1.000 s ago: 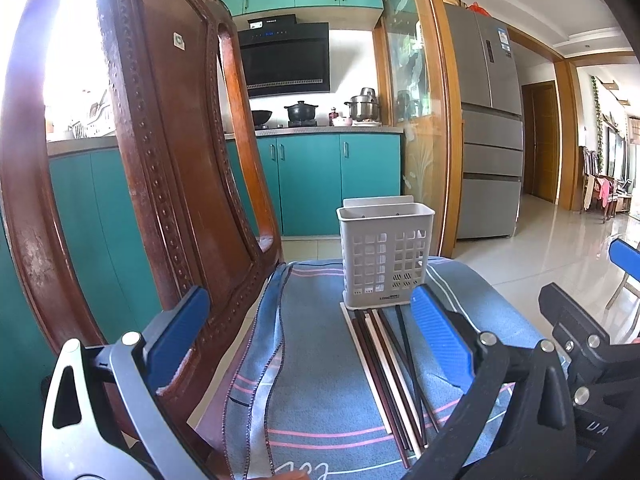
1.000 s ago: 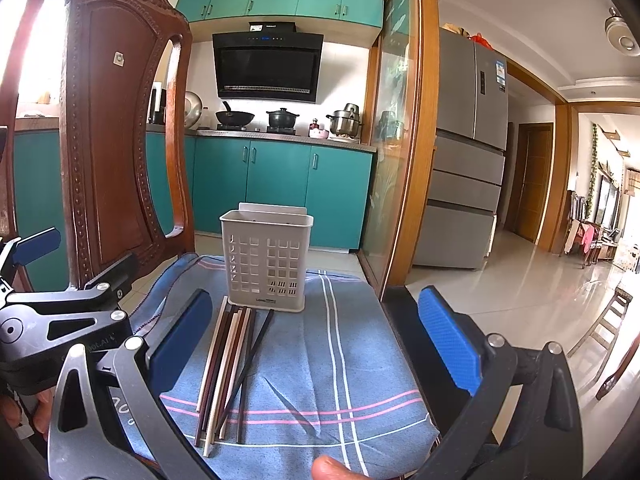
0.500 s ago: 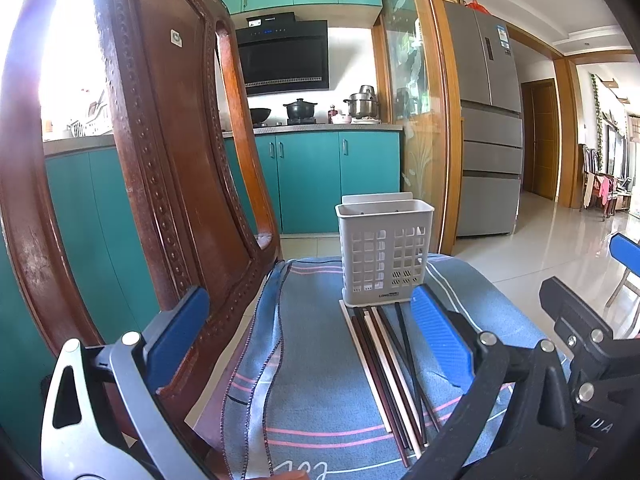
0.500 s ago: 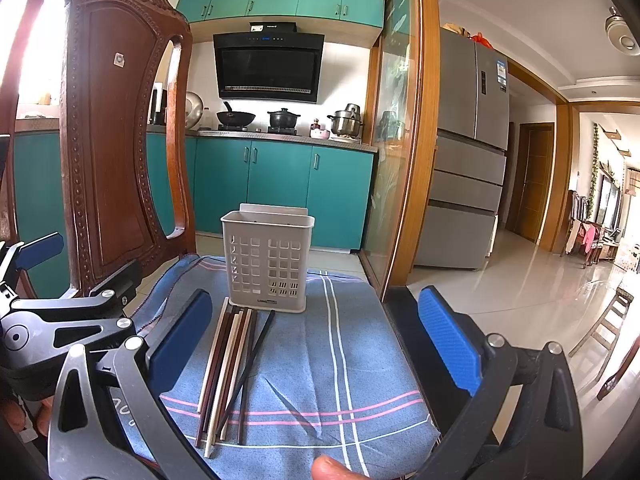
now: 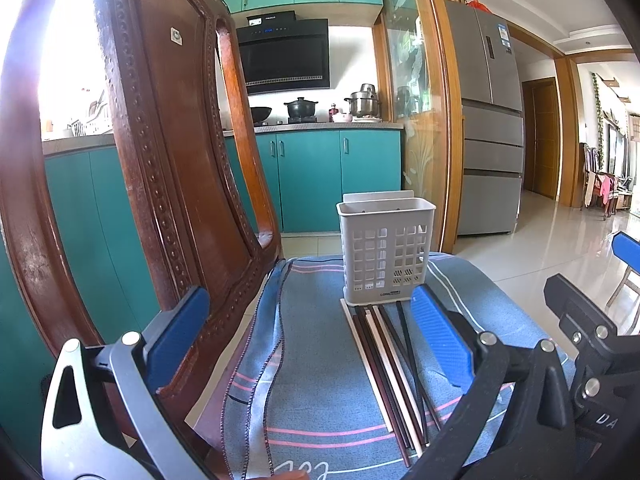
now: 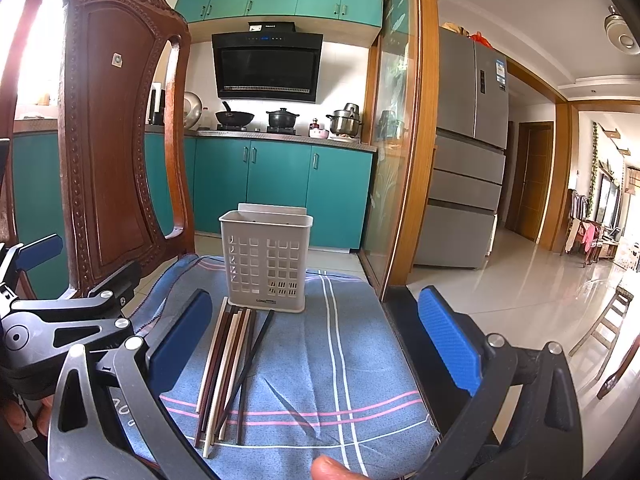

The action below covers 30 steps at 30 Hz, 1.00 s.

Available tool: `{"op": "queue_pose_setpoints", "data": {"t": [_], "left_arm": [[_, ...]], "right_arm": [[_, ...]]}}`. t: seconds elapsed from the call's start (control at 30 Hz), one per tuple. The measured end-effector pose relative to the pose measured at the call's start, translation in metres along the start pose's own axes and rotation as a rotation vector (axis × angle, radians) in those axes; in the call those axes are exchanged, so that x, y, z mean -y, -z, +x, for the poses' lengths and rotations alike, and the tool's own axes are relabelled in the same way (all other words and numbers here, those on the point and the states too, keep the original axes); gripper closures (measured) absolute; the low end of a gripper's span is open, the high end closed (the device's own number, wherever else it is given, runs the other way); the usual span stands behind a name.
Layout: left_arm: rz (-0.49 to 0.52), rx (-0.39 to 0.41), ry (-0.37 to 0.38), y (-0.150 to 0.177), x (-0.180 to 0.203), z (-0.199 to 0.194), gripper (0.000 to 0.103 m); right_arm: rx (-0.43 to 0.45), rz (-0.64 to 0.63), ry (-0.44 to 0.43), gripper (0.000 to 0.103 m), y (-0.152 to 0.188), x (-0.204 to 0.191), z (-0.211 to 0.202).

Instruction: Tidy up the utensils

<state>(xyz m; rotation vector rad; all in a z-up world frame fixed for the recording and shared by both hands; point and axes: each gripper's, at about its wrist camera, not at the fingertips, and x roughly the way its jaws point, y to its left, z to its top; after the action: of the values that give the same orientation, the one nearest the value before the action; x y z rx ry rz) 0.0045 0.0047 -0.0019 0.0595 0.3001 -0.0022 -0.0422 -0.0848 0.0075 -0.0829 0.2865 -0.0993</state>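
A white slotted utensil holder [image 5: 386,252] [image 6: 266,261] stands upright at the far end of a blue striped cloth [image 5: 320,380] [image 6: 320,360]. Several chopsticks [image 5: 394,368] [image 6: 228,360], white, brown and black, lie side by side on the cloth in front of it, pointing at the holder. My left gripper [image 5: 308,344] is open and empty, hovering near the cloth's left side. My right gripper [image 6: 316,340] is also open and empty, with the chopsticks just inside its left finger. The holder looks empty through its slots.
A carved wooden chair back [image 5: 168,168] [image 6: 108,140] rises at the cloth's left edge, close to the left gripper. Behind stand teal cabinets [image 6: 280,188], a glass door frame [image 6: 412,160] and a fridge [image 6: 468,160]. A fingertip [image 6: 332,468] shows at the bottom edge.
Both grippers have barely shifted; the left view has drifted slightly, the chair back looming a bit closer. Chopsticks and holder have not moved.
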Motion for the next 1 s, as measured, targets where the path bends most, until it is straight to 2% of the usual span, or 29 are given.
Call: {"op": "queue_pose_setpoints", "data": {"t": [0.8, 1.0], "left_arm": [[-0.001, 0.0, -0.001, 0.0002, -0.001, 0.0009, 0.003], [0.006, -0.024, -0.019, 0.0012, -0.0023, 0.0084, 0.003]], "right_arm": [[0.003, 0.0, 0.002, 0.003, 0.0002, 0.0008, 0.0004], [0.007, 0.009, 0.02, 0.003, -0.0001, 0.0083, 0.0054]]}}
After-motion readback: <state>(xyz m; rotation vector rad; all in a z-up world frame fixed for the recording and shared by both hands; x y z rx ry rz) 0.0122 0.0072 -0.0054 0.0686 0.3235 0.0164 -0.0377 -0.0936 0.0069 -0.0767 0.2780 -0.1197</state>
